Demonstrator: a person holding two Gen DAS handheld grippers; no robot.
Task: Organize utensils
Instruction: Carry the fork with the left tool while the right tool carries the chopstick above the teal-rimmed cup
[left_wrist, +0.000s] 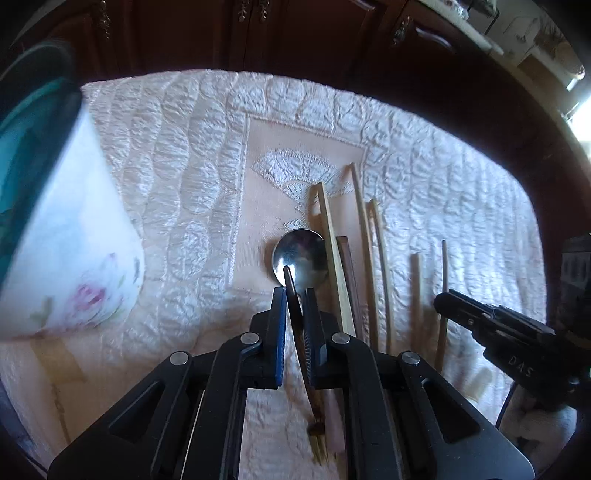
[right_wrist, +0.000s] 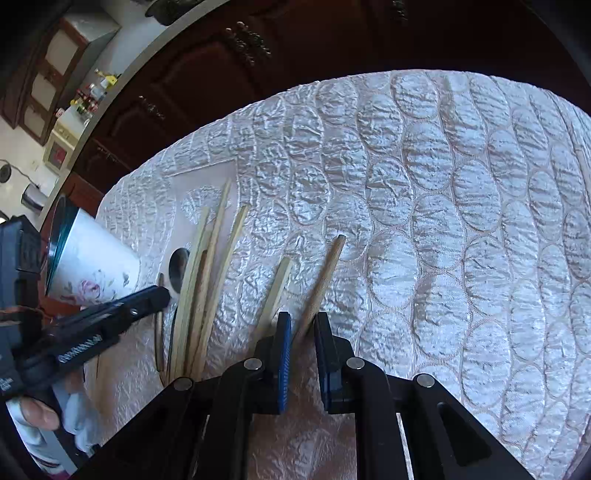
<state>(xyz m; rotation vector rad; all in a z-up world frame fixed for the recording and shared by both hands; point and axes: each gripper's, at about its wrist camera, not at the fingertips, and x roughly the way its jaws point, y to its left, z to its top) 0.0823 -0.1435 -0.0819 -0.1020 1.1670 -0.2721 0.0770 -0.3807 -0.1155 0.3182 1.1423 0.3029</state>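
On the quilted tablecloth (left_wrist: 177, 155), the left gripper (left_wrist: 294, 295) is pinching a dark chopstick (left_wrist: 295, 317) just in front of the spoon (left_wrist: 301, 254). The right gripper (right_wrist: 303, 325) is clamping a round wooden chopstick (right_wrist: 325, 273). Pale chopsticks (right_wrist: 207, 266) are lying between them, floral cup (left_wrist: 74, 258) at left.

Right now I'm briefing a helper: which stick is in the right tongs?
On the quilted white cloth, right of the bunched pale chopsticks, lie two separate sticks. The right tongs grip the round brown wooden stick; its neighbour, the flat pale stick, is shorter.
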